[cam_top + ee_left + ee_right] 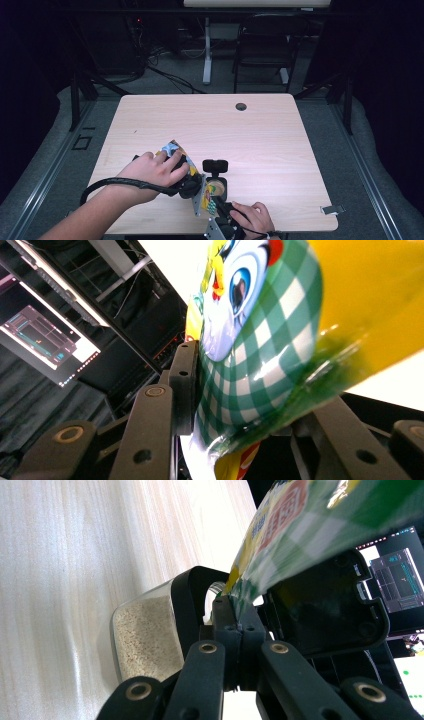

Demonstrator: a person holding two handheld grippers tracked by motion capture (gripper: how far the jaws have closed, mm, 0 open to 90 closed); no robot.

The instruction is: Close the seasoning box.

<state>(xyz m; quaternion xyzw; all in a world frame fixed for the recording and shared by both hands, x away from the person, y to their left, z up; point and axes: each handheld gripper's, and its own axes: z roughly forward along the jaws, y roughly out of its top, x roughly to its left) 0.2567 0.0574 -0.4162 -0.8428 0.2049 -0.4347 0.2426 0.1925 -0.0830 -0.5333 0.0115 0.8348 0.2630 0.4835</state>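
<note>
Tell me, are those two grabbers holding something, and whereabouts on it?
Both hold one colourful snack bag: the left gripper clamps its bulging body, and the right gripper pinches its lower edge, above a clear container of pale grains.

Lab: dark curtained room, monitor (pixel 47 342), cables, desk (pixel 260 135), chair (pixel 265 45).

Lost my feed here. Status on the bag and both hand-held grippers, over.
Left hand-held gripper clamped on snack bag. Right hand-held gripper pinching the bag's edge over the open container. Nothing in the way.
</note>
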